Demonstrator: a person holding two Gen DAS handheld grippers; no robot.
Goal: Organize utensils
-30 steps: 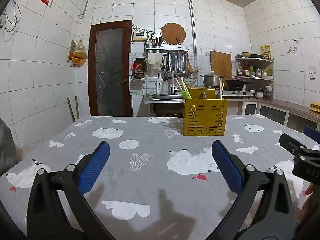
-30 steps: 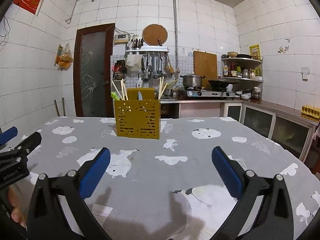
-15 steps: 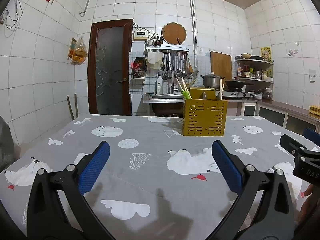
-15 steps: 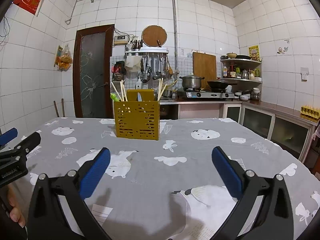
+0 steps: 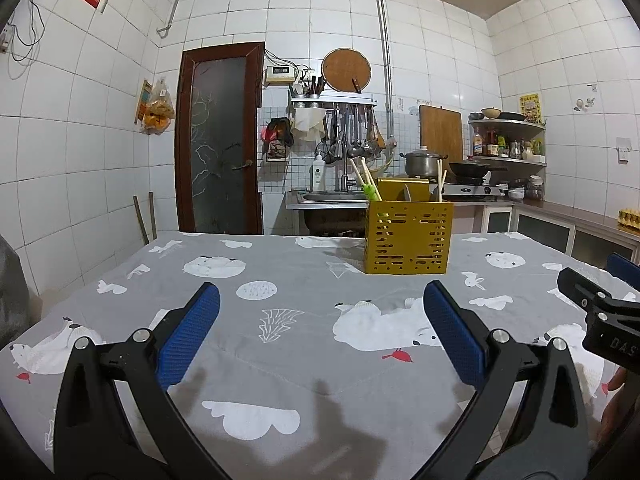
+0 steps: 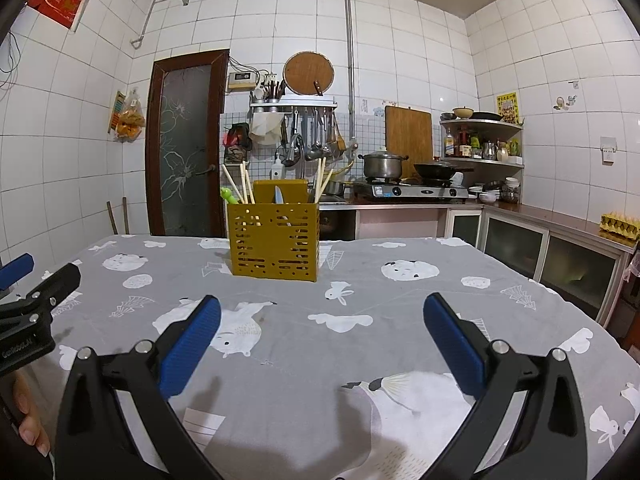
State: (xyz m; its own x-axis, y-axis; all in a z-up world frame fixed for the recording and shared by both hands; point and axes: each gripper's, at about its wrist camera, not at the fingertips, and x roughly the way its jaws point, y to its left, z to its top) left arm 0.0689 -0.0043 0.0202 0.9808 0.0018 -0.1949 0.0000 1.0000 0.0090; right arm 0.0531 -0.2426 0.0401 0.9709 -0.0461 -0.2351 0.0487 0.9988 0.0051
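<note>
**Yellow holder loaded, both grippers empty**

Table: grey animal-print cloth. Holder: yellow, slotted, upright at far centre. Inside: chopsticks leaning left, more at right, green-handled utensil, one blade. Left gripper wide, empty. Right gripper wide, empty.

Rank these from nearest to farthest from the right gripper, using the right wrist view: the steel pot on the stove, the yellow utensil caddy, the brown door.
1. Yellow utensil caddy, on the table ahead of the right gripper, slightly left.
2. and 3. Steel pot (right, on the stove) and brown door (left, back wall): too close to call.
</note>
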